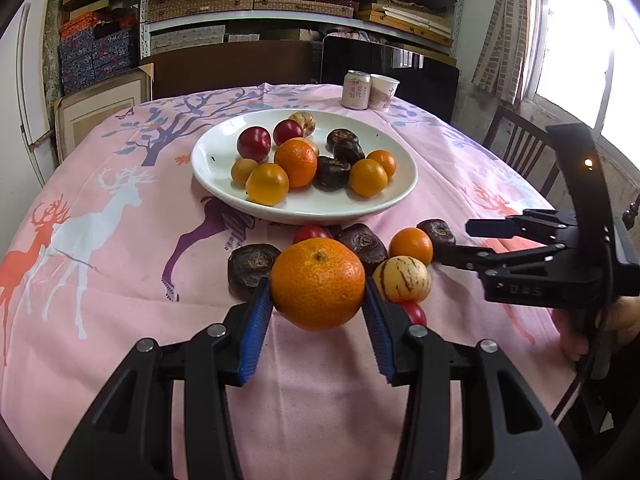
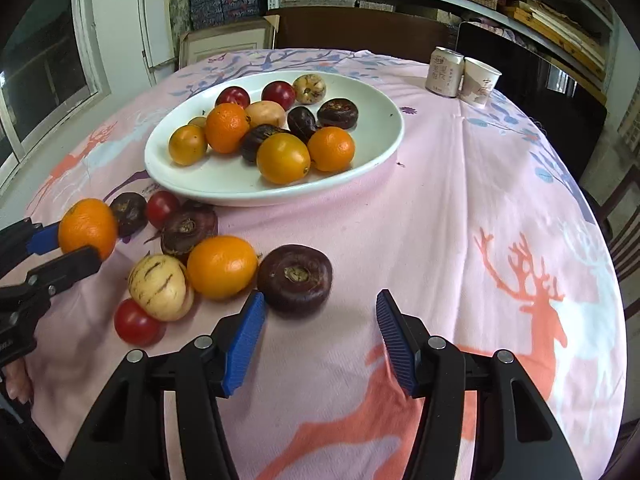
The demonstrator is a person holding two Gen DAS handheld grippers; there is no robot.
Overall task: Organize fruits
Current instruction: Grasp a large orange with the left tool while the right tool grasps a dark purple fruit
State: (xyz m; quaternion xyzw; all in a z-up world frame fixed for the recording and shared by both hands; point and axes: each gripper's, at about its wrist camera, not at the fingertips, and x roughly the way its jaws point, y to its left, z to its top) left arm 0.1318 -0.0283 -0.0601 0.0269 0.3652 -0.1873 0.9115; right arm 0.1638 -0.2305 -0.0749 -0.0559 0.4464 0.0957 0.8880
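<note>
Tangerine (image 1: 318, 283) first: your left gripper (image 1: 318, 300) has it pinched between both blue pads, and in the right wrist view that same fruit sits at the far left edge, off the cloth. Just right of it, on the pink deer tablecloth (image 2: 460, 208), you've got the loose pile: a dark water chestnut (image 2: 129, 213), a red tomato (image 2: 161, 208), a second chestnut (image 2: 188, 232), then nearer you a striped pale melon (image 2: 160, 286) touching a small orange (image 2: 222, 266), with another red tomato (image 2: 134, 322) at the near left. Beyond the pile, the white plate (image 2: 372, 136) already carries oranges, chestnuts, red fruit and a pale one. Moving right, your right gripper (image 2: 320, 312) is spread wide and holding nothing, its left pad just beside a big dark chestnut (image 2: 295, 278). Far right, a can (image 2: 446, 72) and a paper cup (image 2: 480, 80) stand touching.
</note>
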